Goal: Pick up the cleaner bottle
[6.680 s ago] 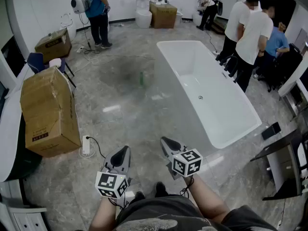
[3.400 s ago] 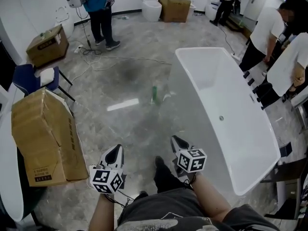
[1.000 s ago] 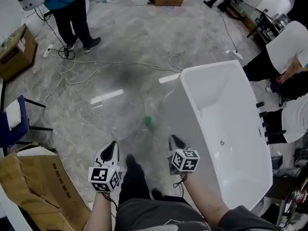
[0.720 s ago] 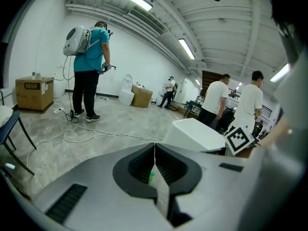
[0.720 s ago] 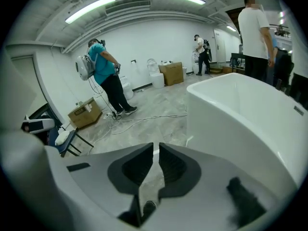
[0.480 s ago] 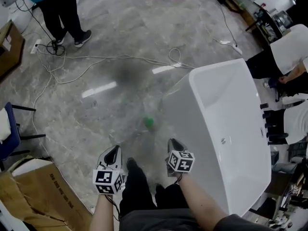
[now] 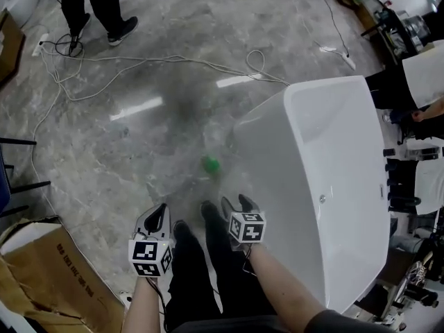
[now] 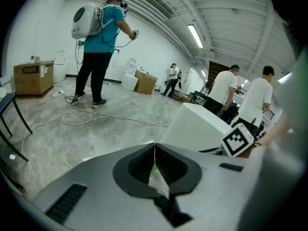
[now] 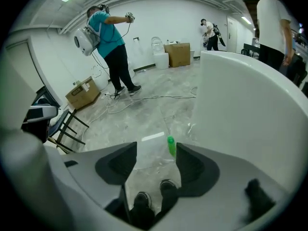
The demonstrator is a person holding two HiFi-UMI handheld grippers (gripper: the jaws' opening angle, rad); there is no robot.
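Observation:
The cleaner bottle (image 7: 211, 164) is a small green bottle that stands on the grey marble floor beside the white bathtub's near corner. My right gripper (image 7: 236, 202) hangs a little short of it, to its right. Its jaws have just been opening and stand open with nothing between them. In the right gripper view the bottle (image 9: 171, 146) shows upright just beyond the gap of the right gripper (image 9: 154, 163). My left gripper (image 7: 158, 218) is shut and empty, further left and nearer to me. In the left gripper view, a green sliver of the bottle (image 8: 154, 168) peeks past the left gripper (image 8: 154, 150).
The white bathtub (image 7: 326, 172) fills the right side, close to my right arm. The person's shoes (image 7: 208, 212) stand just below the bottle. Loose cables (image 7: 139, 64) lie across the far floor near a bystander's feet (image 7: 118, 28). A cardboard box (image 7: 41, 269) sits at the lower left.
Both grippers have sunk toward the floor and come nearer to the bottle. The right gripper's jaws, shut before, now stand apart. The bottle has not moved.

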